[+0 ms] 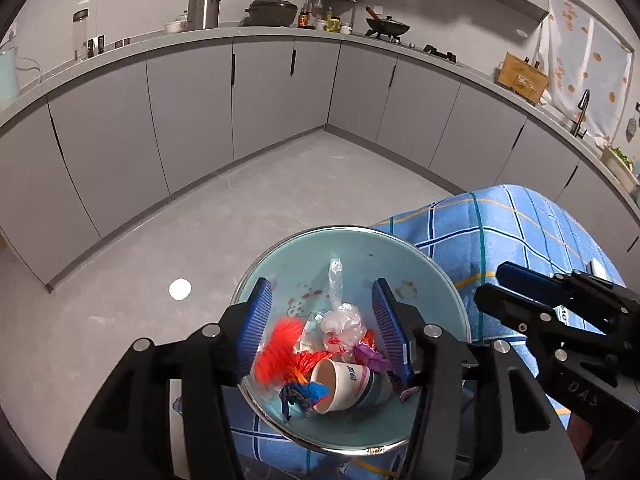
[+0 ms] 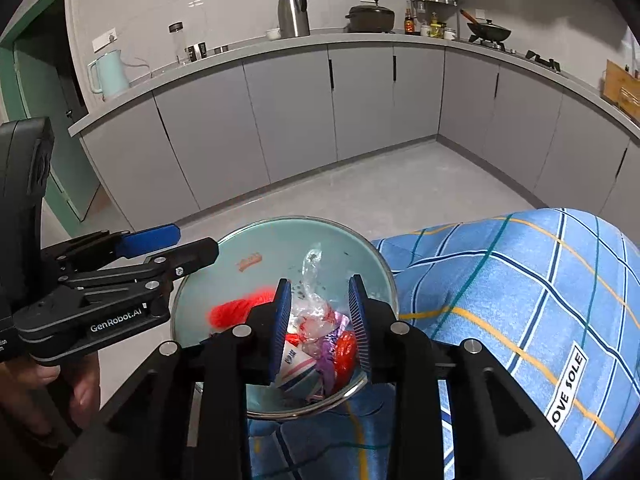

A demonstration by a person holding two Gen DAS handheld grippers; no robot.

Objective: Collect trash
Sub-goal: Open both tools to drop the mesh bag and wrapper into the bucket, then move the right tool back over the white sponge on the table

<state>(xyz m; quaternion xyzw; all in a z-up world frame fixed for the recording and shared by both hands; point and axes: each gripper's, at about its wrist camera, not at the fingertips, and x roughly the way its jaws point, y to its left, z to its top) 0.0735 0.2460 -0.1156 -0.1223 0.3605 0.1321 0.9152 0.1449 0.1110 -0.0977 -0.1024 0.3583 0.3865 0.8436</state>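
A pale blue bowl point(image 1: 352, 248) with a metal rim sits at the edge of a blue plaid cloth point(image 1: 500, 232). It holds trash: a paper cup point(image 1: 348, 384) on its side, a crumpled clear plastic bag point(image 1: 342, 320), red shredded fluff point(image 1: 280, 344) and purple and blue wrappers. My left gripper point(image 1: 324, 324) is open above the bowl, its jaws on either side of the trash. My right gripper point(image 2: 320, 320) is open over the same bowl point(image 2: 280, 236), with the clear bag point(image 2: 312, 312) and the cup point(image 2: 298, 364) between its jaws. Each gripper shows in the other's view.
Grey kitchen cabinets wrap around a grey floor point(image 1: 248, 200). The counter carries a steel thermos point(image 1: 204, 0), a black pot point(image 1: 272, 10), a wok point(image 1: 386, 26) and a pale kettle point(image 2: 108, 72). A green door point(image 2: 36, 120) stands at the left.
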